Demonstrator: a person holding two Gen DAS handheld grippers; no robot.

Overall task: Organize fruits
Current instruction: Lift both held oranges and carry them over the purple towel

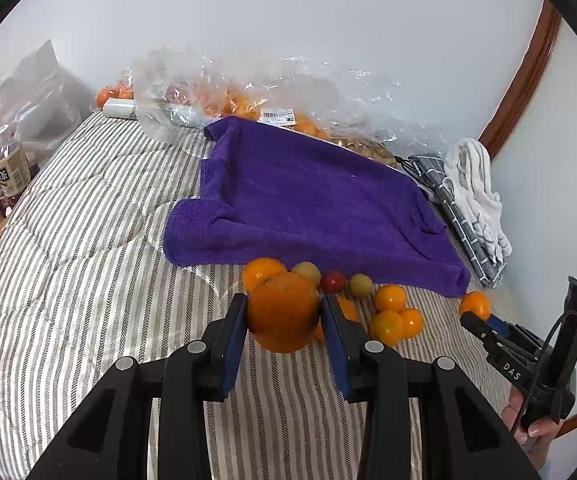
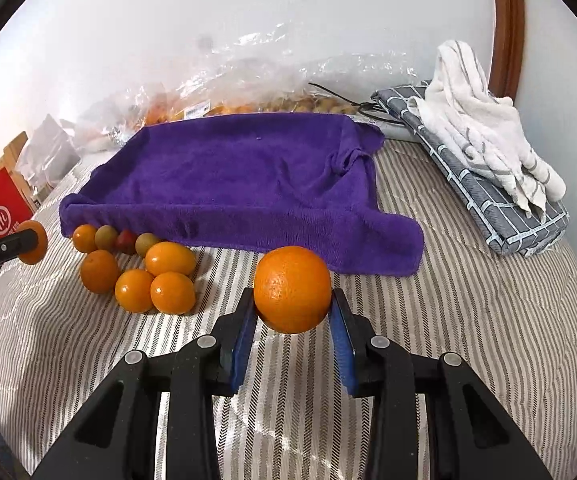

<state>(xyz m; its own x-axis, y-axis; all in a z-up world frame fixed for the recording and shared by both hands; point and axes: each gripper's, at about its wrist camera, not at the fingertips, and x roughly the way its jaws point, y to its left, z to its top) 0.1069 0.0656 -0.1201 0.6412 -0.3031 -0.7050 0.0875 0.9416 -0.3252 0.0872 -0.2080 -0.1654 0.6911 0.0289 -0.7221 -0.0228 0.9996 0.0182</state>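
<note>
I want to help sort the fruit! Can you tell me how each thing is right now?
Left gripper: shut on a round orange, lifted.
Right gripper: shut on another round orange.
Pile of small loose fruits: lying on the striped quilt.
Purple terry towel: spread out, empty.
Clear plastic bag: crumpled.

Orange fruit (image 2: 292, 289); purple towel (image 2: 240, 184); grey-striped bedcover (image 2: 468, 320).

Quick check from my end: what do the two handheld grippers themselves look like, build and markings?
Both are black plastic, with angular cut-out arms and round silver-grey pivot pins. The left gripper and right gripper each carry blue pads on the inner faces of the jaws. In the left wrist view, the right gripper's side shows white "DAS" lettering and a thin black cable running along its body. No sleeve is visible.
</note>
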